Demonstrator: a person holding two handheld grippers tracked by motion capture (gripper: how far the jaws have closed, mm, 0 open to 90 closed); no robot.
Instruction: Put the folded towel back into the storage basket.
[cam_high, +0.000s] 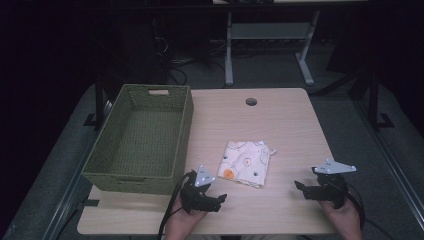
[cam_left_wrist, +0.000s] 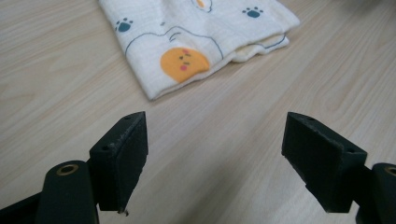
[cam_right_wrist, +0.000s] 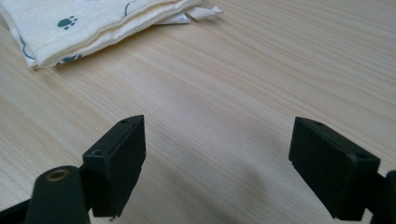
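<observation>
Two grippers, the left gripper (cam_high: 209, 196) and the right gripper (cam_high: 306, 189), hover wide open and empty near the table's (cam_high: 290, 125) front edge, and the folded cloth (cam_high: 245, 162) lies flat between and beyond them, nearer the left one, with the green basket (cam_high: 112, 165) farther left.

A folded cream cloth (cam_high: 246, 162) lies flat near the middle of the frame in the high view, slightly turned, printed with dark paw marks, thin outlines and an orange round face near its lower left corner; a small tag pokes from its right edge
</observation>
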